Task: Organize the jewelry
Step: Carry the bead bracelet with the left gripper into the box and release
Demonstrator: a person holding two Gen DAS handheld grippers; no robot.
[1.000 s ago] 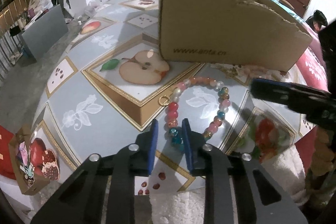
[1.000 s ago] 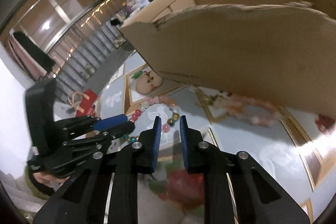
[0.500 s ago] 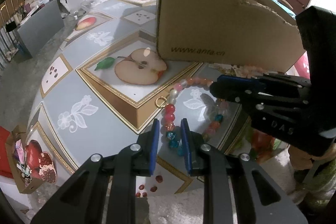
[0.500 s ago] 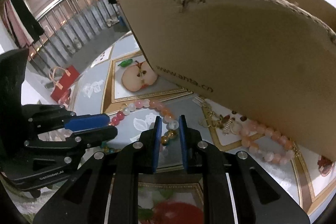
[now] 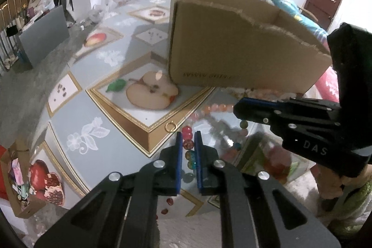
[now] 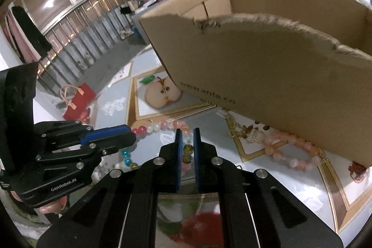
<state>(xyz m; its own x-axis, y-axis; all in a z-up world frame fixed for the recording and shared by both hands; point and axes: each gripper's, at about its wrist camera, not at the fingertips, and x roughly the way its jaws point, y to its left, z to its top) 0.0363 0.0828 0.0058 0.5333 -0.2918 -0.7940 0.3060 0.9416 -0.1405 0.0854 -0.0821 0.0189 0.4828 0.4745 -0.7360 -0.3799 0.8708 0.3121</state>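
Note:
A strand of coloured beads (image 5: 218, 107) lies looped on the fruit-print table in front of a torn cardboard box (image 5: 232, 50). My left gripper (image 5: 187, 135) is closing its jaws, and its blue pads pinch the red and green beads at the loop's near left. In the right wrist view my right gripper (image 6: 186, 131) is closing too, with amber beads of the same strand (image 6: 162, 126) squeezed between its pads. The two grippers face each other across the loop: the right gripper (image 5: 237, 106) and the left gripper (image 6: 130, 135) each show in the other's view.
A pale pink bead bracelet (image 6: 290, 143) and gold pieces (image 6: 246, 131) lie against the box's (image 6: 279, 85) base. A gold ring (image 5: 171, 126) sits left of the strand. A small open carton (image 5: 16, 178) stands at the table's left edge; a red bag (image 6: 79, 99) is on the floor.
Both pairs of jaws have narrowed onto the beads. The right gripper came in from the right to the strand's far side. The left gripper stayed on the same beads.

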